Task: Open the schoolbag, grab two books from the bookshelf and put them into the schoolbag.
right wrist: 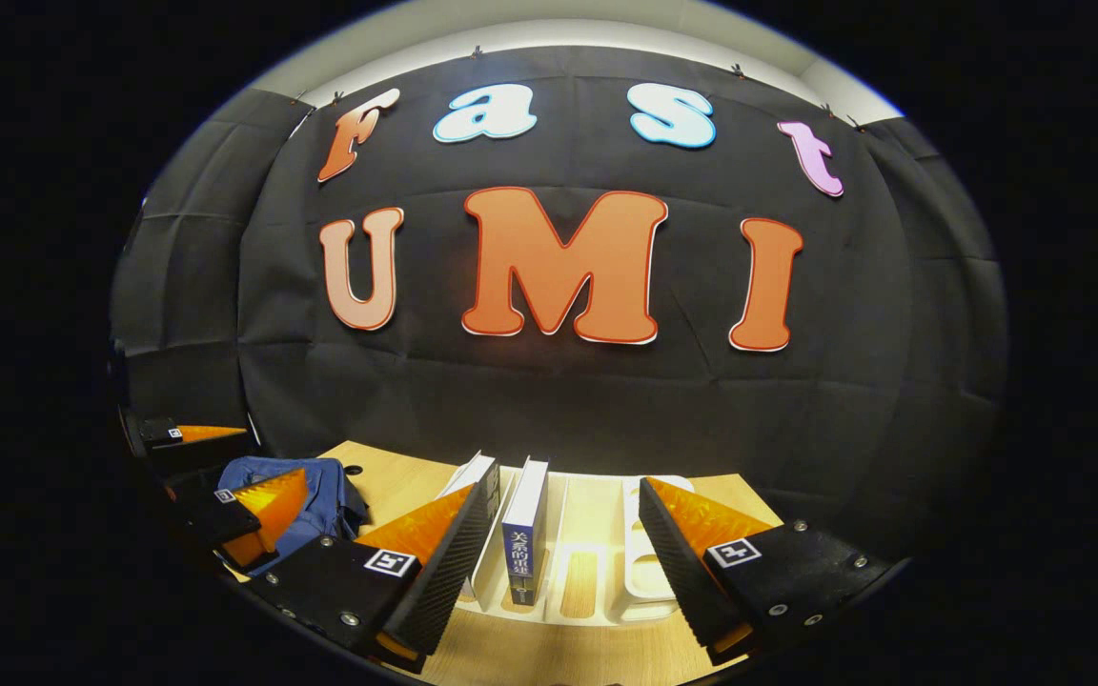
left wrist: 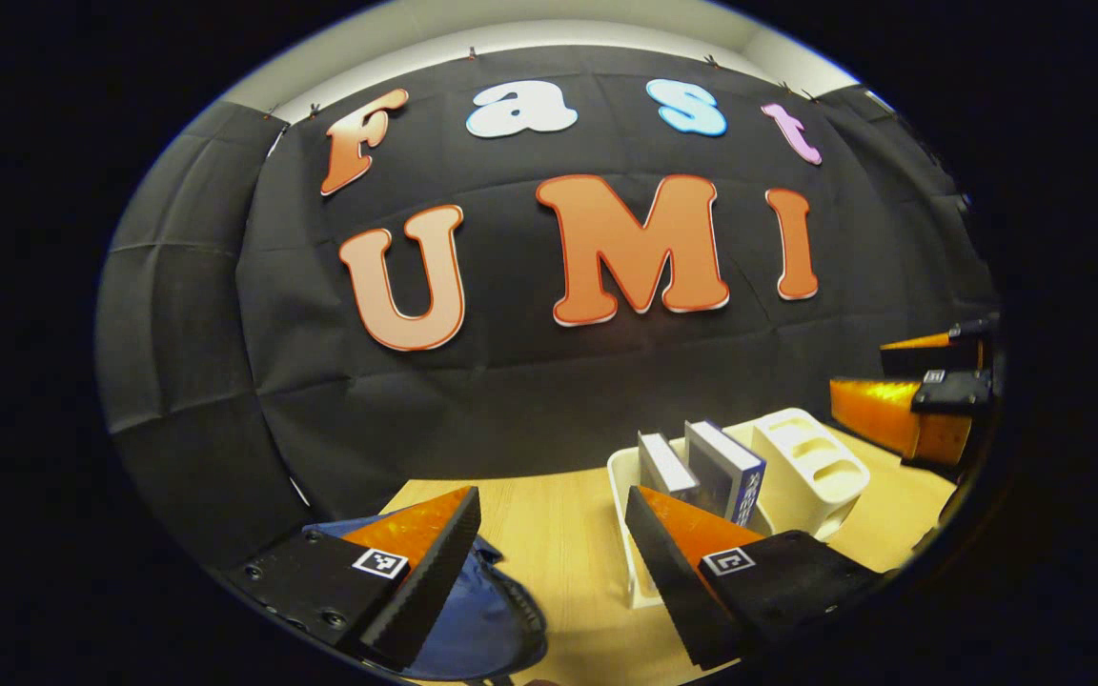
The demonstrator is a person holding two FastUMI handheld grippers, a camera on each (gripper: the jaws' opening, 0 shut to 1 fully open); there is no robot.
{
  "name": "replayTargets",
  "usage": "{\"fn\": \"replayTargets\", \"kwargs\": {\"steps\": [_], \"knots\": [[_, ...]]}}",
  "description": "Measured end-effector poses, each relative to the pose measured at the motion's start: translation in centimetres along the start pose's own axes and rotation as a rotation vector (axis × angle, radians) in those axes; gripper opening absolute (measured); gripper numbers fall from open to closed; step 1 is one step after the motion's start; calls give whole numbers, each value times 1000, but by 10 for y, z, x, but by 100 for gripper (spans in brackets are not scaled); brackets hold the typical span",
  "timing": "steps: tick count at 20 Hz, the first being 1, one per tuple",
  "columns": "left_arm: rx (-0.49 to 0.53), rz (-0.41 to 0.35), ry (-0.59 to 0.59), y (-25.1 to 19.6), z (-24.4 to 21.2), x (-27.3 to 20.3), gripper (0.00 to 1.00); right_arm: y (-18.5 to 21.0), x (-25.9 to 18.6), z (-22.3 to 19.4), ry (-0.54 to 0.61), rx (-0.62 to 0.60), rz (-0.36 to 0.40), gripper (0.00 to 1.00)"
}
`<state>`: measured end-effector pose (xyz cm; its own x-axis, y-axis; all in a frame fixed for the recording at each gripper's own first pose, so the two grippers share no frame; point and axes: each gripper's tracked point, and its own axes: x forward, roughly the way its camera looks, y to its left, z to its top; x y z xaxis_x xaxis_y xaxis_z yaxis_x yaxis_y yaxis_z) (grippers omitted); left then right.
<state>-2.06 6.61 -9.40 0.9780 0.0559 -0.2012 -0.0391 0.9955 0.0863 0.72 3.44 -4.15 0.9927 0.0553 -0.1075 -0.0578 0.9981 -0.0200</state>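
A: Checking progress: schoolbag (right wrist: 306, 510) lies on the table (left wrist: 559, 534), left of the bookshelf (right wrist: 597, 572). Open or zipped, can't tell.
B: Books (right wrist: 524, 529)?
A: Both upright in the rack, none packed.
B: Grippers?
A: Left gripper (left wrist: 549, 562) and right gripper (right wrist: 559, 553) both spread wide, empty. All steps pending, I'd say.

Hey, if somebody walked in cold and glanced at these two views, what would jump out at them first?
Probably the white bookshelf on the wooden table, with two upright books: a blue-spined book and a white-edged book beside it. The right hand-held gripper hovers open in front of them. The blue schoolbag lies under the open left hand-held gripper.
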Motion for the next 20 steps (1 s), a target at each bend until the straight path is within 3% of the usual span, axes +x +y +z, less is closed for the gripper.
{"fn": "replayTargets", "kwargs": {"steps": [4, 9, 15, 20], "knots": [[77, -9, 133, 13, -58, 0, 96, 8, 8, -11, 23, -3, 19, 95], [257, -16, 325, 33, -138, -12, 97, 14, 24, -28, 58, -1, 26, 95], [509, -50, 488, 61, -210, -23, 98, -3, 36, -42, 86, -2, -31, 95], [638, -93, 593, 70, -252, -36, 98, -23, 40, -48, 105, -13, -88, 95]]}}
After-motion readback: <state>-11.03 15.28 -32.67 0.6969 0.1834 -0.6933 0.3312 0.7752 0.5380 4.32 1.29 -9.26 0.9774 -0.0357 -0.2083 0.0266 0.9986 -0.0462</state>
